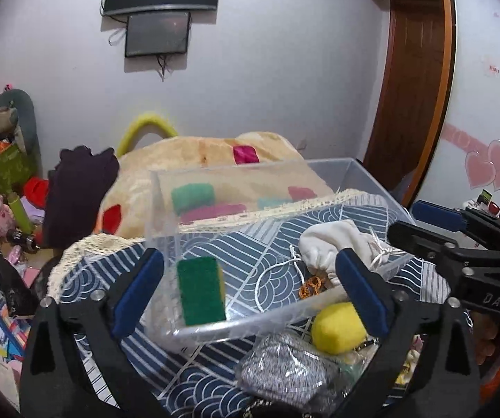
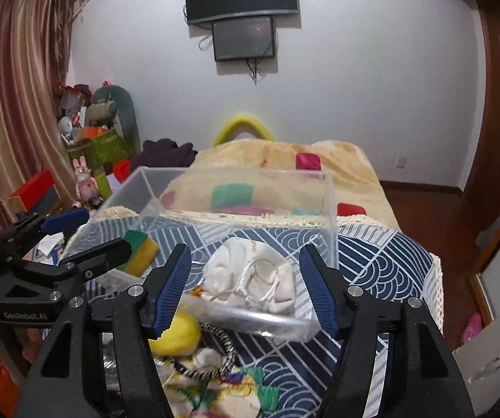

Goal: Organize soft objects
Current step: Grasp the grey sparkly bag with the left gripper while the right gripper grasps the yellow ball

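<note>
Right wrist: patterned cloth (image 2: 382,254), seemingly bedroom

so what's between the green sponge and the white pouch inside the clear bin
Only bare bin floor and a loop of white cord separate the green sponge from the white pouch, clearest in the left wrist view.

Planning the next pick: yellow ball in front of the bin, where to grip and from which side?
Grip the yellow ball across its middle, coming from above. It is round and soft, so any diameter works, but the clear bin wall sits just behind it and the grey mesh pouch crowds its left. The right gripper, open, looks nearest.
</note>
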A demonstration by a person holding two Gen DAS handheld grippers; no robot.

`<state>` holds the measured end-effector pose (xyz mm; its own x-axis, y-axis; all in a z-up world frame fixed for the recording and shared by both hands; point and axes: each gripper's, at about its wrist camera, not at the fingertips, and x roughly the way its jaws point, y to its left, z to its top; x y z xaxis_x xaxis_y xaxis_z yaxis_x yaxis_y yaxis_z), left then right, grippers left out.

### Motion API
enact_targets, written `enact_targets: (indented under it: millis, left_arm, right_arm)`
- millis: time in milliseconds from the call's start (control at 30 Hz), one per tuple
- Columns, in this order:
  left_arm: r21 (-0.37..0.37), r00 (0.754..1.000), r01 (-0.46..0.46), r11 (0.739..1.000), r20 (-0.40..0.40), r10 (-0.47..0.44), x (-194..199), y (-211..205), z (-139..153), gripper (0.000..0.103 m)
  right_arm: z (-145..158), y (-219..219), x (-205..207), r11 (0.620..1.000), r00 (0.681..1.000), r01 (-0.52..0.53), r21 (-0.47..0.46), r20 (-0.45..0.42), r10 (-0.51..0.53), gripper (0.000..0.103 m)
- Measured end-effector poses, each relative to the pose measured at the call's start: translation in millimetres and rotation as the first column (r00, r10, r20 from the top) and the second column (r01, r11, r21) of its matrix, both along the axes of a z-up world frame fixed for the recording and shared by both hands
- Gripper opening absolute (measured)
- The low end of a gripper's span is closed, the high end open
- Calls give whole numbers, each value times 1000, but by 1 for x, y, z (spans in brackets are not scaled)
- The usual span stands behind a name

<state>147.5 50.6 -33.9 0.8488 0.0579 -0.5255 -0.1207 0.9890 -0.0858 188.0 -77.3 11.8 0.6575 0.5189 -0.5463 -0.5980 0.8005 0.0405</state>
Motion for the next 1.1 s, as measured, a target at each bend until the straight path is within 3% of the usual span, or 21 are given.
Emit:
enact_targets:
  millis: [233,433,633,800,833,933,1100]
  left_arm:
    - [21,1000,8,1000,2,-8,-29,-5,-3,102]
    - [9,998,42,999,-49,-41,-45,-8,-26,102]
    - [27,989,75,997,-127,-71,-47,-10,-54,102]
    - [-23,984,100,995,-147,-102,-39,-13,-69,102]
    - [-35,983,101,994,-148,-105,-36,-13,-72,102]
    - [-63,983,108,992,-145,-116,-30,-15,-74,102]
    - [-71,984,119,990,-126,-127,-25,-21,-72,102]
  right_arm:
    - [0,-5,-21,999,999,-43,27,-4,43,61]
    - [-19,4,-36,997,997,-74,3,-24,74,61]
    - [-42,22,-32,994,990,-110,-28,-88,107,61]
    - [-59,34,-22,990,981,-129,-49,-151,120,61]
    - [-61,35,-21,990,980,-130,-48,-161,121,59]
    - [-66,35,-20,989,973,-145,-35,-186,137,37]
    - [-63,25,-28,988,975,-152,-28,-165,146,35]
